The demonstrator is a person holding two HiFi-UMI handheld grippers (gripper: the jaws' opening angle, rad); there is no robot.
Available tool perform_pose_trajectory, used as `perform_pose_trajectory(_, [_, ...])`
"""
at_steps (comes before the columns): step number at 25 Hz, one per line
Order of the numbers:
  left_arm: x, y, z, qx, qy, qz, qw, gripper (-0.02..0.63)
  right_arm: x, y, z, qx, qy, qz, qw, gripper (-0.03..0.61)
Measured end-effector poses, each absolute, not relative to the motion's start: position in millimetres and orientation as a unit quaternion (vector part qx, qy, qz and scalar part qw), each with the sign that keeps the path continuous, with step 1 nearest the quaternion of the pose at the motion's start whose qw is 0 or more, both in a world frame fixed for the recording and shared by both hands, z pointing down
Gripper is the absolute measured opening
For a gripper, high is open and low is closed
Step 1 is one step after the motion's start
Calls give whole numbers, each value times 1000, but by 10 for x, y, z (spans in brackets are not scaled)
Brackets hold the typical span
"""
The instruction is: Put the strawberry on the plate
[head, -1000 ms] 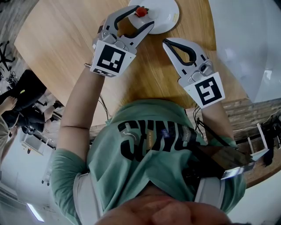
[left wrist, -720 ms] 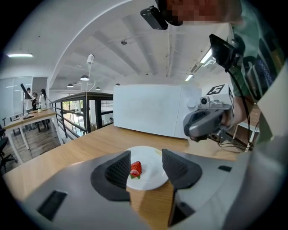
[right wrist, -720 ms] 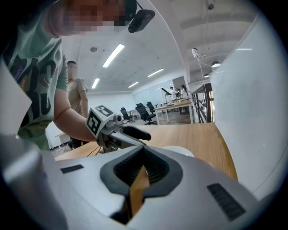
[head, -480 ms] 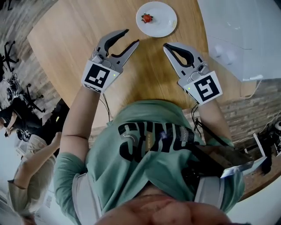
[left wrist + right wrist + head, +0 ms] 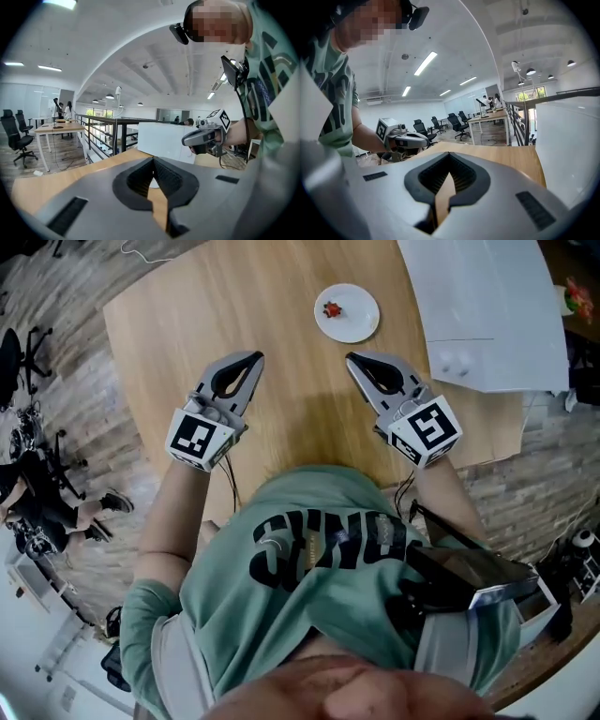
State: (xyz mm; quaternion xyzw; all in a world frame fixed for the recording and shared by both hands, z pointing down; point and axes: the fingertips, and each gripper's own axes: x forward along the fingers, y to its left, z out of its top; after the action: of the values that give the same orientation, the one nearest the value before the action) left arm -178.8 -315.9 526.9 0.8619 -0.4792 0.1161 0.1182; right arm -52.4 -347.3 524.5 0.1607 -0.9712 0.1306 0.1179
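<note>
"Head view, where's the strawberry (image 5: 332,308)?"
"On the white plate (image 5: 364,319), near the far edge of the wooden table (image 5: 281,296)."
"And the grippers?"
"The left gripper (image 5: 257,356) has just been closing its jaws, which now meet on nothing; the right gripper (image 5: 351,358) is closed too, empty. Both hover nearer the person, well apart from the plate, a white box (image 5: 487,315) by the right edge"

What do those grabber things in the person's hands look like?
The left gripper and right gripper are grey, beak-shaped claws with black ribbed pads inside. Each carries a white cube printed with black square markers. The person wears a green short-sleeved T-shirt.
</note>
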Motion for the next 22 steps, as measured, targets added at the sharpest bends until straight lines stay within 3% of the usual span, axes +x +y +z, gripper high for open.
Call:
perform_pose_trajectory(14, [-2944, -1774, 4495, 812, -573, 69, 89, 5, -1435, -2809, 4455, 100, -982, 115, 115, 6])
perform_pose_trajectory(22, [-3511, -997, 4290, 827, -556, 58, 64, 5, -1907, -2104, 4173, 120, -977, 139, 103, 6])
